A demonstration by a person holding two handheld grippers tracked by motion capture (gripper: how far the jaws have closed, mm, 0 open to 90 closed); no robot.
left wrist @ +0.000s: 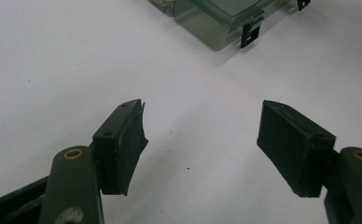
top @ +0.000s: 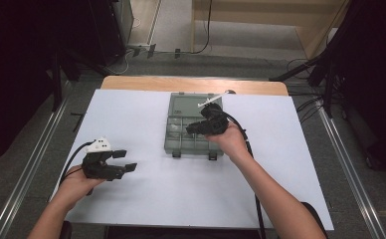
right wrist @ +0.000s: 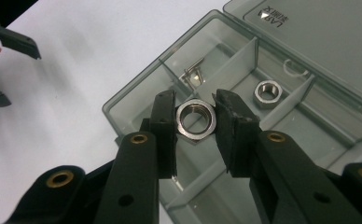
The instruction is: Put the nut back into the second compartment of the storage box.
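Observation:
A smoky grey compartment box [top: 181,144] lies open at the table's middle, its lid [top: 191,105] laid flat behind it. My right gripper [right wrist: 195,120] is shut on a large steel hex nut [right wrist: 196,120] and holds it over the box's compartments; from the high view that gripper [top: 197,128] hovers above the box's right half. A second hex nut [right wrist: 267,92] and a thin metal pin [right wrist: 194,73] lie in separate compartments. My left gripper [top: 124,160] rests low over the white table at the left, open with nothing between its pads [left wrist: 133,144], and the box corner [left wrist: 221,28] lies ahead of it.
A white sheet [top: 146,189] covers the wooden table, with bare surface all around the box. Black latch clips [left wrist: 249,35] stick out from the box's near edge. Cables trail from both grippers toward the near edge. Dark stands and floor rails flank the table.

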